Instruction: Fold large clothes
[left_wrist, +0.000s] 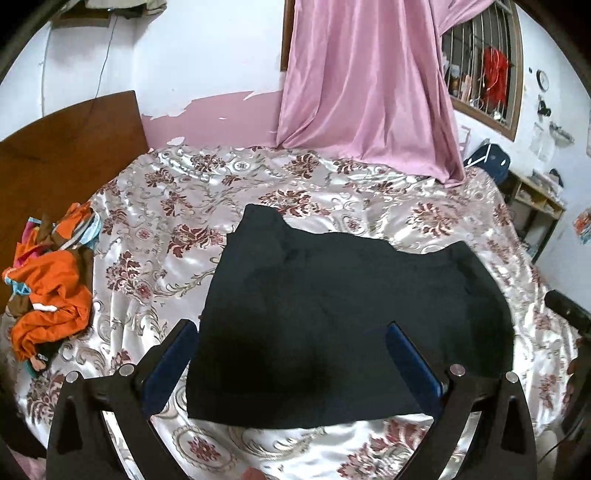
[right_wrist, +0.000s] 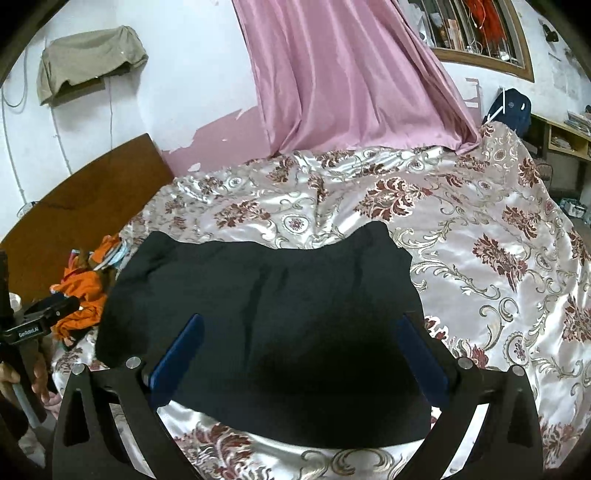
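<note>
Black garment (left_wrist: 343, 288), the large piece of clothing to be folded, lies flat on the bed in a compact, roughly rectangular shape, its near edge straight and its far edge stepped with a raised corner at the left. Both grippers hang above its near edge with nothing in them. The left gripper (left_wrist: 291, 354) stands with its jaws spread wide, the blue pads framing the near left part of the cloth without pressing on it. The right gripper (right_wrist: 303, 350) is likewise fully spread over the near middle of the garment, its pads clear of the fabric. That both are wide and empty while the cloth lies smooth suggests a fold has been laid down and let go, so the garment rests where it can hold its shape on its own.

Around the garment the floral satin bedspread (left_wrist: 155, 229) gives a broad, slippery surface with room on all sides, which suits sliding or turning the bundle for another fold. Well apart to the left, near the wooden headboard (left_wrist: 66, 147), a heap of orange clothes (left_wrist: 48, 291) waits out of the working area, probably so it cannot tangle with the piece in hand. Beyond the bed a pink curtain (left_wrist: 365, 85) drapes onto the far edge of the spread.
</note>
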